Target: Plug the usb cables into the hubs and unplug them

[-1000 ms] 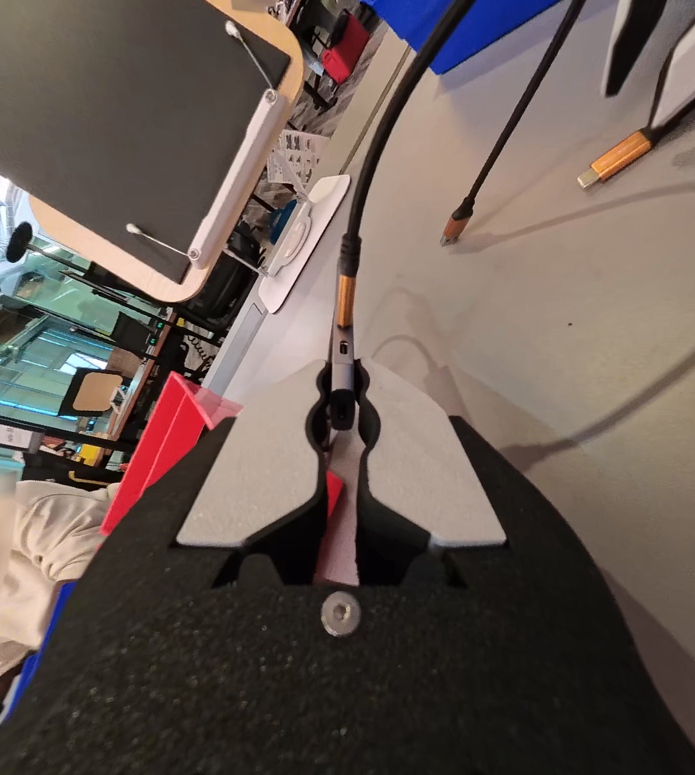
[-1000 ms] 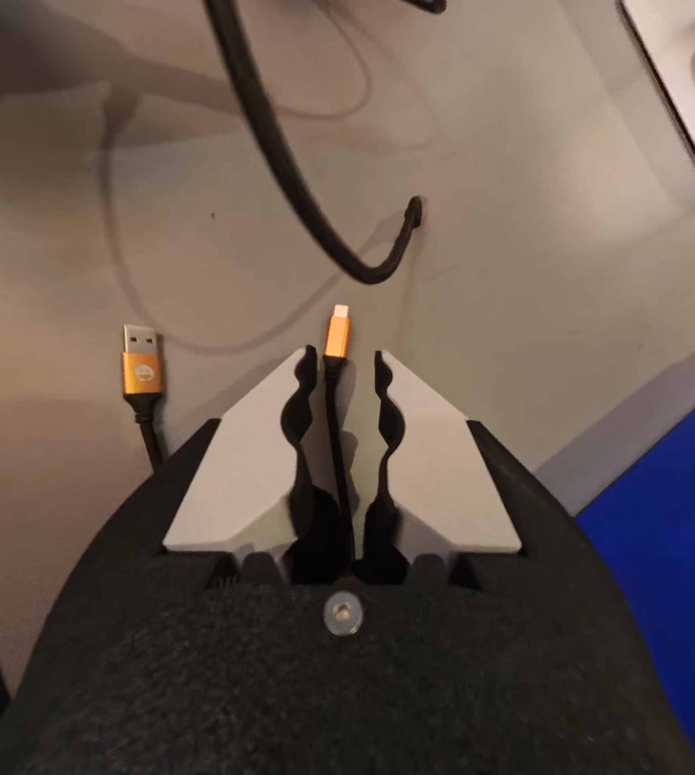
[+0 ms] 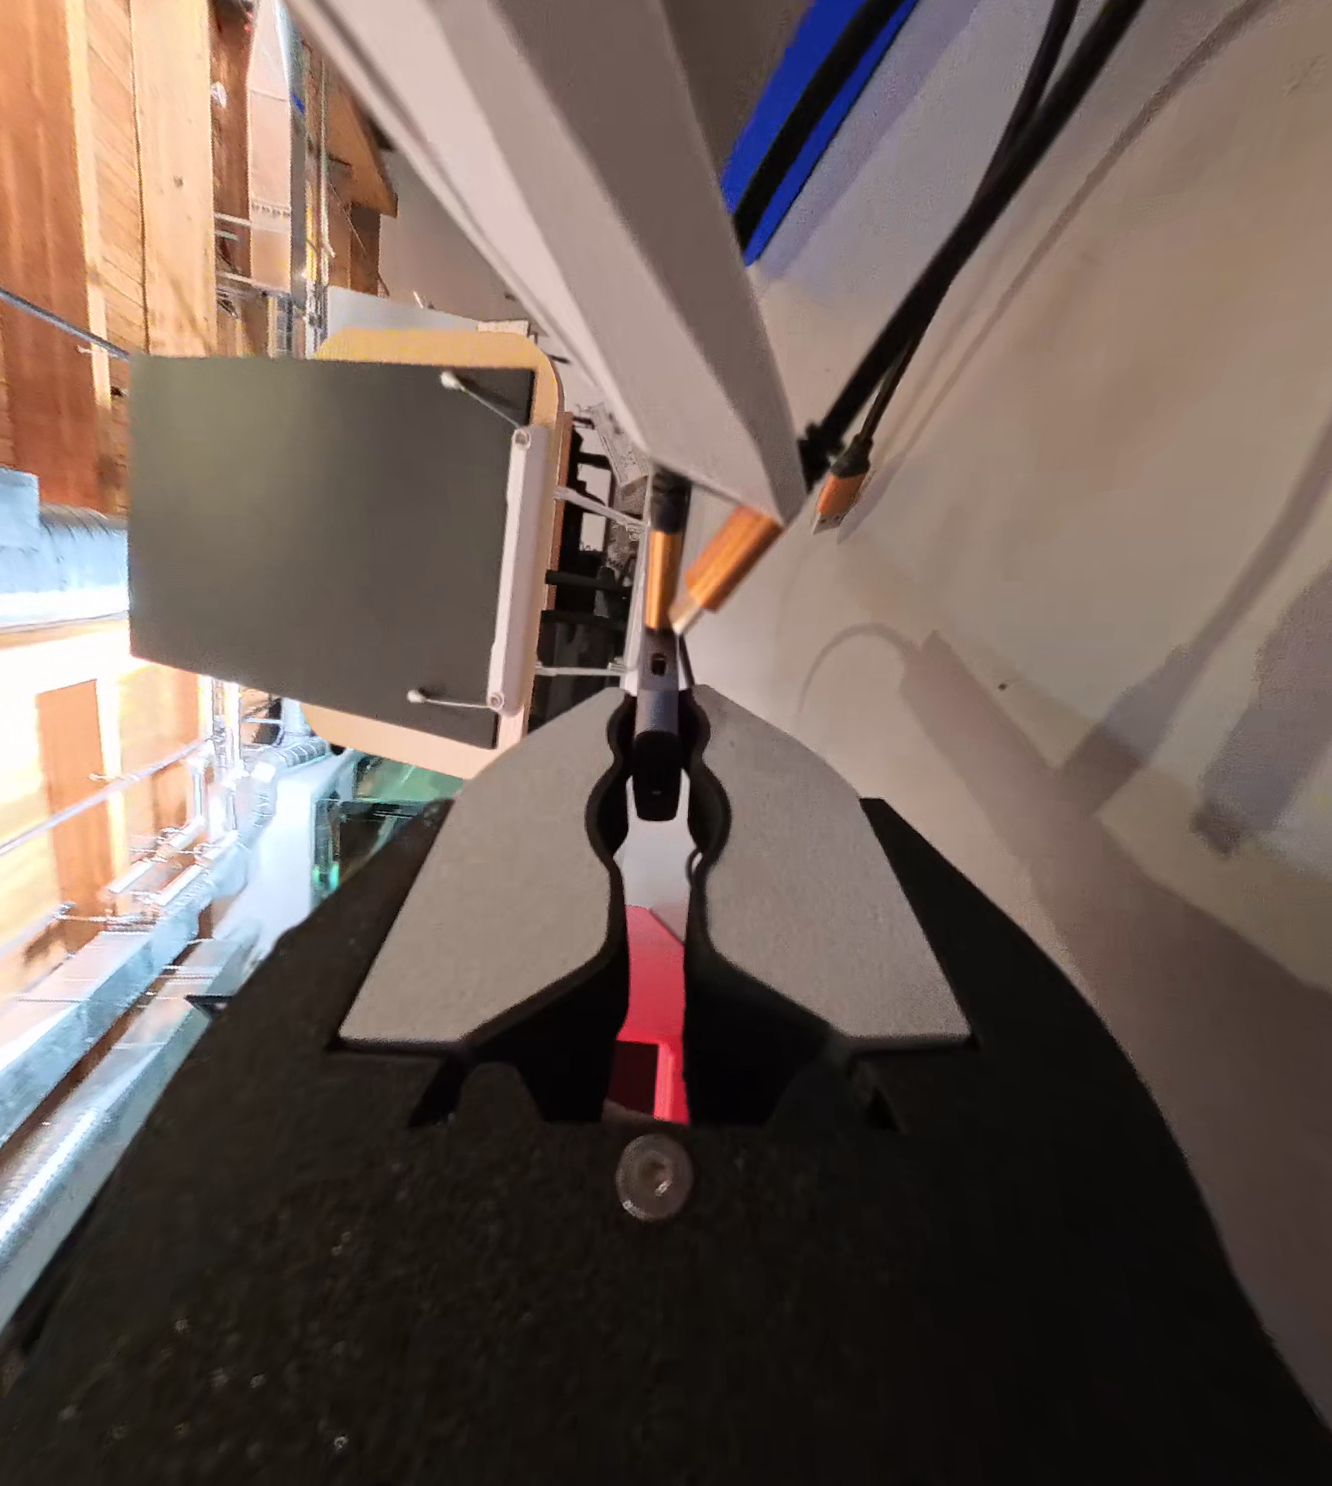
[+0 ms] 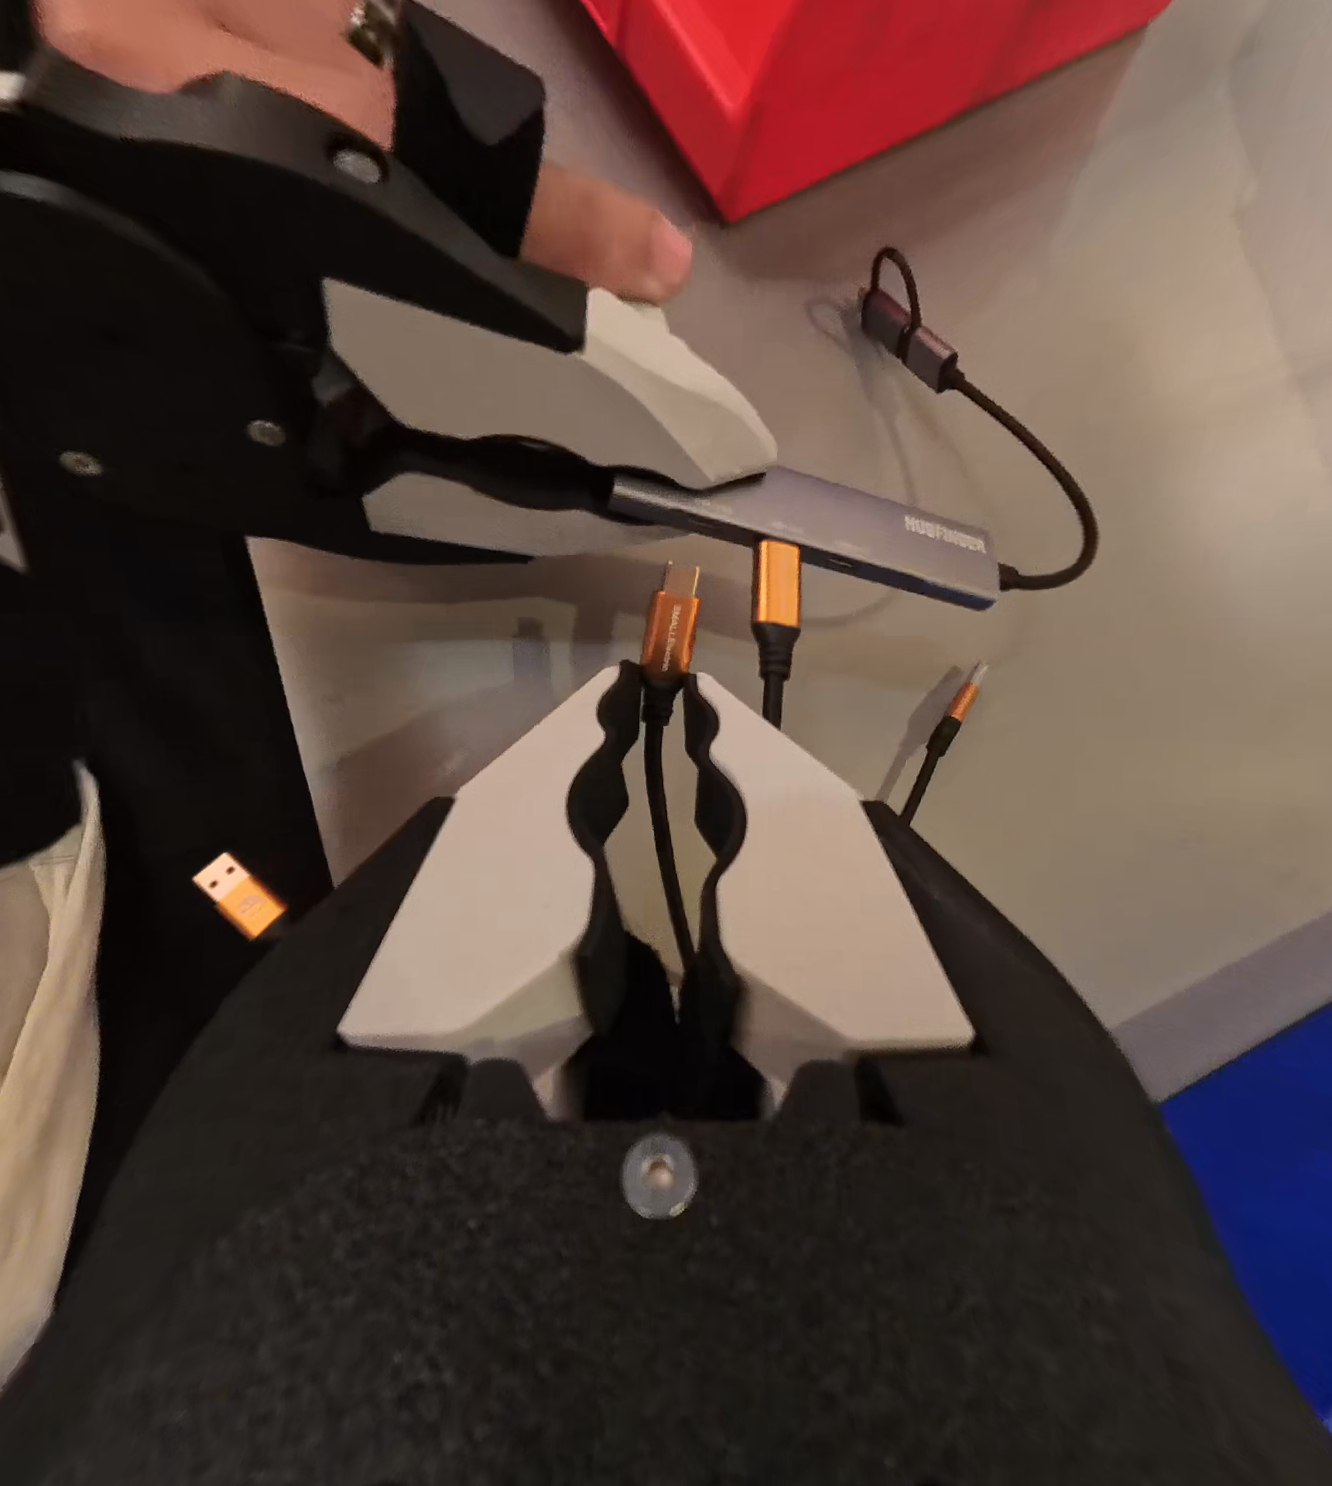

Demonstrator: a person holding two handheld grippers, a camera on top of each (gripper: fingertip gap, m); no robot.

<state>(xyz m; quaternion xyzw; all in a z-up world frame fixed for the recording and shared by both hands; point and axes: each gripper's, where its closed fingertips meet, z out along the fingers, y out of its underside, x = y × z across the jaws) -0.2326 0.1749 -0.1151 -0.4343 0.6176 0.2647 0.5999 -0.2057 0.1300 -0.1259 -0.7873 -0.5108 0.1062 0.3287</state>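
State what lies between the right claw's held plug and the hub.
Nothing: the right wrist view shows only a bare gap between the orange USB plug and the grey hub.

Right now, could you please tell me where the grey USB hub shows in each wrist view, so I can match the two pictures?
Left wrist view: the USB hub sits at centre, seen end-on, clamped between this gripper's own fingers.
Right wrist view: the hub lies above centre, running rightward out of the left gripper.
Shared landmark: the orange plug already seated in the hub.
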